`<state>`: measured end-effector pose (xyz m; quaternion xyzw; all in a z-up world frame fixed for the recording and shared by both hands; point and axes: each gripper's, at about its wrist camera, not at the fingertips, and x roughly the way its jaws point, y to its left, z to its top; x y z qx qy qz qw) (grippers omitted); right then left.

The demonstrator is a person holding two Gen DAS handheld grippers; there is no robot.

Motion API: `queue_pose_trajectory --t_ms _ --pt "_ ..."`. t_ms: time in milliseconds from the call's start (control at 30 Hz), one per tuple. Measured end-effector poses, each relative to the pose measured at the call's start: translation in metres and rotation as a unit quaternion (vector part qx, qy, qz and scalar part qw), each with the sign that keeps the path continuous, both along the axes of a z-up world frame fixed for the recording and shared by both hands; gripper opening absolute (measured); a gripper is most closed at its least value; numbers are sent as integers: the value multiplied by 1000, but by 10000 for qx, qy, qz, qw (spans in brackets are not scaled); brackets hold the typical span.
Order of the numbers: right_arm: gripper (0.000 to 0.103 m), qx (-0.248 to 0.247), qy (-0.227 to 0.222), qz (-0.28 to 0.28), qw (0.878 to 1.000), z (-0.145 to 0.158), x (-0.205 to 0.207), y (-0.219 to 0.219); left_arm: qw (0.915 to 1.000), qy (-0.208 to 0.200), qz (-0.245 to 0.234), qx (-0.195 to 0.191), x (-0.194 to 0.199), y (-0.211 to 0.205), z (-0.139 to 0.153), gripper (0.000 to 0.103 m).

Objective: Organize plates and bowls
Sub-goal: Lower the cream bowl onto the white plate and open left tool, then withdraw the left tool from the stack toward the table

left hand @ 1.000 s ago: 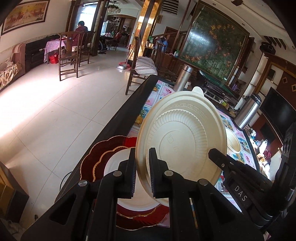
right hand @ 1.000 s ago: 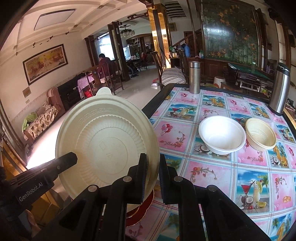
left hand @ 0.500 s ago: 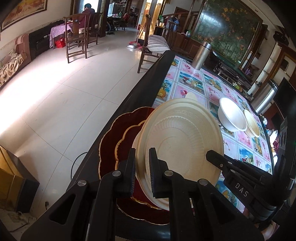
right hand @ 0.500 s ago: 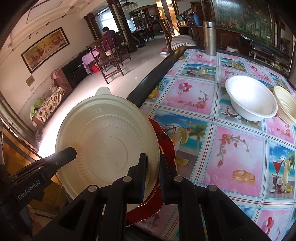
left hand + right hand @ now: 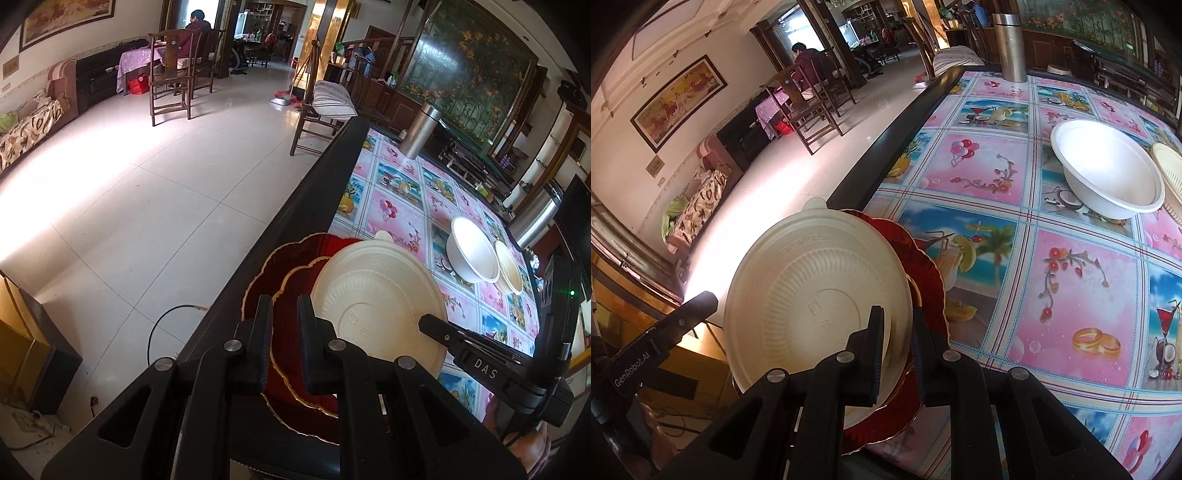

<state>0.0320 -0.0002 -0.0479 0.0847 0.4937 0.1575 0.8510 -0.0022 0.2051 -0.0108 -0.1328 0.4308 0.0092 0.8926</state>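
Note:
A cream ribbed plate (image 5: pixel 376 306) (image 5: pixel 812 295) lies upside down on two stacked dark red, gold-rimmed plates (image 5: pixel 284 269) (image 5: pixel 923 266) at the table's near edge. The right gripper (image 5: pixel 897 310) straddles the cream plate's near rim. Its jaws are opening, and a thin dark gap shows beside the rim. Seen from the left wrist, the right gripper (image 5: pixel 424 321) reaches over the plate from the right. The left gripper (image 5: pixel 285 299) is shut on nothing, just left of the cream plate above the red ones. Its tip (image 5: pixel 707 297) shows in the right wrist view.
A white bowl (image 5: pixel 471 254) (image 5: pixel 1108 173) and a cream ribbed bowl (image 5: pixel 511 269) (image 5: pixel 1169 166) stand side by side farther along the patterned tablecloth. Steel flasks (image 5: pixel 421 131) (image 5: pixel 535 218) stand at the far end. The table's dark edge (image 5: pixel 295 221) drops to a tiled floor on the left.
Both grippers came down toward the table. The cream plate went from upright in the air to lying on the red plates. The left gripper slid off to the plate's left.

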Motion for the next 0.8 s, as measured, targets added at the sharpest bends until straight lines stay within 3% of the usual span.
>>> queue_pose_trajectory --t_ms 100,233,433,500,567,633,733,800 --pt "19 58 -33 42 10000 3 0 -1 9999 -106 93 -46 -3 8 9 11" --pt "34 -18 -319 -64 9995 19 -3 -9 9995 -325 10 -2 -6 0 28 11" --pt "36 98 -743 -451 9962 46 -4 -50 9947 -584 -833 138 -4 -66 57 12" --pt "36 71 -775 -615 9951 49 -1 -69 9913 -606 -1161 138 -2 -96 64 22" --pt "36 11 -855 -834 9928 52 -1 -93 9878 -590 -1439 42 0 -123 68 47" --pt "36 9 -868 -1010 9911 55 0 -120 9842 -542 -1685 11 8 -153 70 57" --pt "36 128 -855 -1370 9868 59 4 -169 9800 -412 -1947 -70 24 -192 70 57" --pt "39 238 -800 -1583 9839 61 12 -203 9841 -298 -1752 69 44 -212 64 57"
